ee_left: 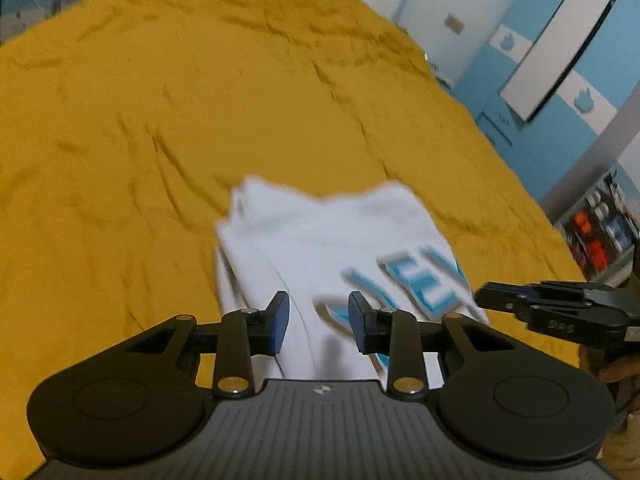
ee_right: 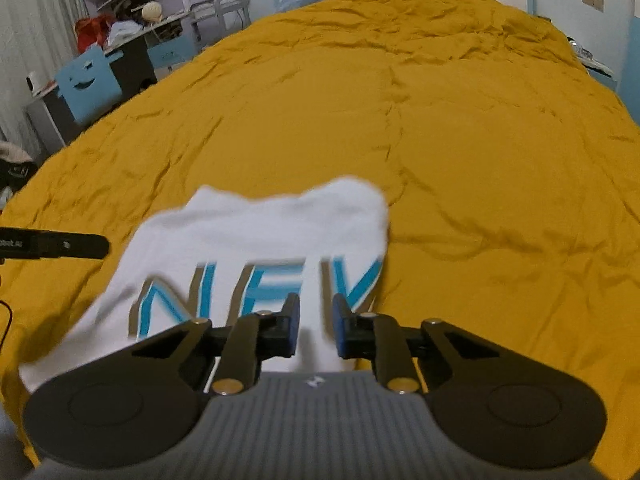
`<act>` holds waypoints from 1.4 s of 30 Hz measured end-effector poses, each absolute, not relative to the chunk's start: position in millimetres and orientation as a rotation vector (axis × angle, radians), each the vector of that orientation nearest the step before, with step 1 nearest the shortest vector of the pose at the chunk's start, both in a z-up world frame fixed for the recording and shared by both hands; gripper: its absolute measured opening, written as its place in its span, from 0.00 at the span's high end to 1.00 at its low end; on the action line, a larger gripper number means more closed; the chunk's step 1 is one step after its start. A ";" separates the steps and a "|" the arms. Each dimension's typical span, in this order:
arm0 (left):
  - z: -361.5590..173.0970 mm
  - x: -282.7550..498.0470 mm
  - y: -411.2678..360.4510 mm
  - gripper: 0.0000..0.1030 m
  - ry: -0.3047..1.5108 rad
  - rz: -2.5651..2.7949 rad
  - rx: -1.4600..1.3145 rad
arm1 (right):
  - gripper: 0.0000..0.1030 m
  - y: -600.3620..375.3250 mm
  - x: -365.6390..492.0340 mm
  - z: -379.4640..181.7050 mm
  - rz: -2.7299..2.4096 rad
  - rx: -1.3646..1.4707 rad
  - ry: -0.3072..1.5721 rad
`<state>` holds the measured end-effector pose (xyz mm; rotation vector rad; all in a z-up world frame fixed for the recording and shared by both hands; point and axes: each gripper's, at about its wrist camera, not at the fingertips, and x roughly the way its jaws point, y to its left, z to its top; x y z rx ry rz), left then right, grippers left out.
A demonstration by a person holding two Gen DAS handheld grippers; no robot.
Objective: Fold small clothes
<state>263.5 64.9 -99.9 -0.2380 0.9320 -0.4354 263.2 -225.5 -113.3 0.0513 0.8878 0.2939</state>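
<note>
White tee (ee_left: pixel 320 248) w/ blue block lettering lies folded on my yellow bedspread (ee_left: pixel 160 120), lower centre of both views. Folded edges upper left, letters lower right in left view; print reads partly, blurred, approx "NEV".

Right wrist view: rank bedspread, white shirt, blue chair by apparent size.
1. Bedspread, fills most of the frame.
2. Shirt.
3. Chair, but it stands far off by the bed's edge, so its small look is partly distance.
</note>
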 end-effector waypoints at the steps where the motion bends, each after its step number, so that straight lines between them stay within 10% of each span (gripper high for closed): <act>1: -106.1 263.0 59.8 0.66 0.945 -0.434 -0.218 | 0.88 -224.9 257.5 -120.5 0.289 0.046 0.899; 24: -68.9 161.7 47.9 0.72 0.863 -0.405 -0.031 | 0.74 -206.9 134.6 -101.3 0.285 -0.031 0.844; 42: -145.2 142.1 47.5 0.75 0.944 -0.311 0.061 | 0.74 -199.1 101.5 -168.7 0.241 -0.076 0.896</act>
